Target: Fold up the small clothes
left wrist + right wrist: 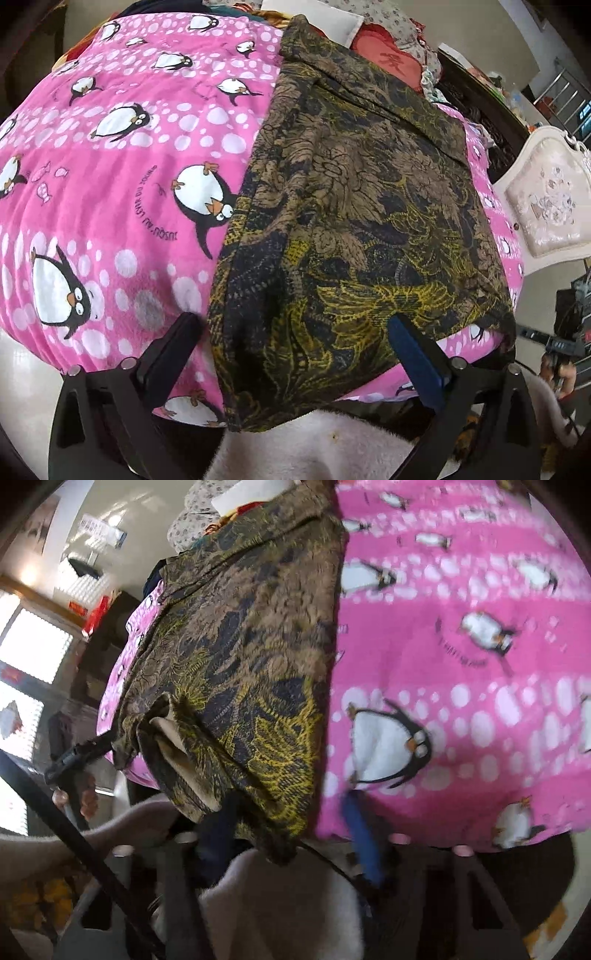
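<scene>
Brown-gold patterned garment lies on penguin blanket; left gripper gapes wide w/ near hem between fingers, right gripper state unclear — pinch both near-edge corners evenly b4 folding.

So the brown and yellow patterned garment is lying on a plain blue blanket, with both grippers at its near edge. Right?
Not quite. The blanket is pink with penguins and white dots, not plain blue; the left wrist view shows it clearly. The rest holds: the patterned garment lies on it, with the left gripper and right gripper at its near edge.
</scene>
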{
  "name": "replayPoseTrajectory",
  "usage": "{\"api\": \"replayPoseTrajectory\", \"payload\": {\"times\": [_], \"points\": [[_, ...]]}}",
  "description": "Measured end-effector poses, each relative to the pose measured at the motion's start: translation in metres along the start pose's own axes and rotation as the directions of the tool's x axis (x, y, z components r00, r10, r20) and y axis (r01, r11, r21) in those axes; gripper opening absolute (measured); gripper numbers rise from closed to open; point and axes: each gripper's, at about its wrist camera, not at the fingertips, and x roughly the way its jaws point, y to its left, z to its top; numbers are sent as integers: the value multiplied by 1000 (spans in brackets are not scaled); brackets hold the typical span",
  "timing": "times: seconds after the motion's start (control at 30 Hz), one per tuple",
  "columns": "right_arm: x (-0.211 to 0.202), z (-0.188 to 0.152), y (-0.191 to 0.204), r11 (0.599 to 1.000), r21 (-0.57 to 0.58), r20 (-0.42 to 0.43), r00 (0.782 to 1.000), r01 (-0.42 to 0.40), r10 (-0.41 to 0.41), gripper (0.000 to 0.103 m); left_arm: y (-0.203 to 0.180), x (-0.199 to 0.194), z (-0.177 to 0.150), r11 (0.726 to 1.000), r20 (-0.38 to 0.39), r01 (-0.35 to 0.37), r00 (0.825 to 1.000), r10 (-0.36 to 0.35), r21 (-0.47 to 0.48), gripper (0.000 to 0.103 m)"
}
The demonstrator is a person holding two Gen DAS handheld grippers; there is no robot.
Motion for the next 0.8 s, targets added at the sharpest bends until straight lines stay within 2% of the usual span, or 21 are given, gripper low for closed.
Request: {"api": "replayPoseTrajectory", "payload": {"times": [0.03, 0.13, 0.27, 0.37, 0.47, 0.5, 0.53, 0.57, 0.6, 0.63, 0.7, 0.8], "points": [[-3, 2, -4, 999, 19, 8, 999, -36, 36, 34, 0, -1, 0, 1000, -4, -5, 1000, 5, 4, 96], [3, 3, -6, 999, 23, -19, 999, -32, 32, 36, 1, -3, -1, 1000, -15, 12, 1000, -12, 0, 94], [10, 9, -4, 990, 59, -22, 991, -130, 131, 37, -7, -2, -6, 999, -41, 31, 999, -30, 13, 94], [15, 8, 5, 992, 27, -51, 990, -127, 128, 37, -16, 3, -9, 998, -51, 23, 998, -20, 60, 94], [29, 8, 10, 989, 22, -47, 988, -146, 147, 36, -16, 11, -7, 999, -50, 14, 999, -12, 41, 94], [31, 8, 10, 989, 18, -38, 988, -148, 149, 34, -18, 11, -6, 999, -52, 10, 999, -7, 48, 91], [30, 9, 12, 990, 6, -33, 990, -140, 141, 26, -20, 8, -6, 998, -56, 11, 998, -8, 63, 82], [28, 10, 14, 990, -9, -26, 990, -140, 139, 11, -21, 6, -5, 997, -59, 14, 998, -9, 78, 47], [23, 12, 14, 987, -14, -11, 987, -159, 159, 11, -21, 3, -3, 996, -64, 14, 998, -9, 83, 11], [15, 16, 15, 982, -18, 16, 982, -187, 187, 10, -17, 0, 2, 997, -70, 34, 997, -29, 64, 7], [-3, 26, 20, 971, -52, 79, 969, -232, 235, 10, -9, -5, 11, 993, -67, 115, 991, -113, 18, 7], [-24, 44, 31, 959, -110, 163, 947, -263, 278, 9, -14, -15, 28, 992, -24, 117, 993, -116, 46, 7]]}}
